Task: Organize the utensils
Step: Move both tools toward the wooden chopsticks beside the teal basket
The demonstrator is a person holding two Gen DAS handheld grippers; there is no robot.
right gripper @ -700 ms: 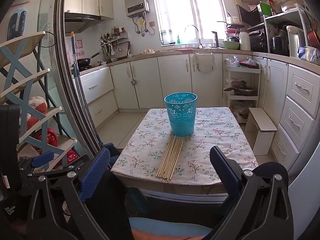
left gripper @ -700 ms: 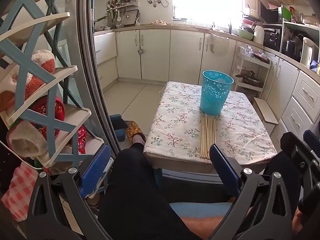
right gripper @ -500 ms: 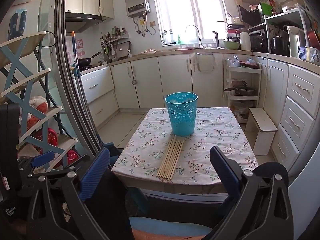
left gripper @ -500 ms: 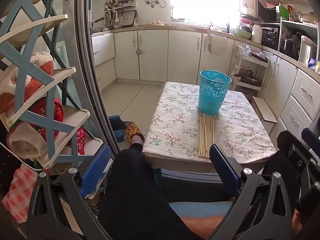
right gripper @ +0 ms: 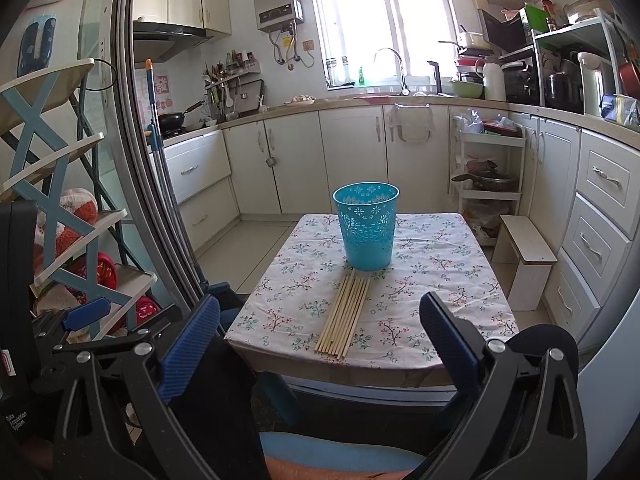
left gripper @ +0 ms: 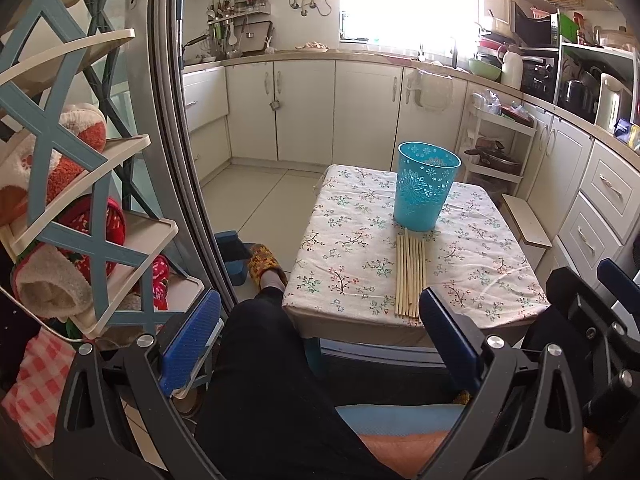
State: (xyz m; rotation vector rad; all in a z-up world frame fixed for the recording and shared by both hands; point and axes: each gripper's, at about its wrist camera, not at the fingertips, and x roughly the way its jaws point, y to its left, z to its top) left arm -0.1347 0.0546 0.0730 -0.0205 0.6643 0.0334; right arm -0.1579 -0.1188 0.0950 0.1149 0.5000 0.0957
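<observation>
Left wrist view shows your left gripper (left gripper: 320, 332) with jaws wide apart and empty, low over your lap, well short of the table (left gripper: 344, 236). To its right the chopsticks (left gripper: 410, 274) lie in a flat row near the front edge, their far ends just beside the blue perforated cup (left gripper: 426, 186), which stands upright. Further right, your right gripper (right gripper: 320, 332) is also spread wide and holds nothing. I think the danger is this: the sticks are thin and loose, so a pinch may take only some and roll others off the edge, and a careless reach can tip the light cup.
</observation>
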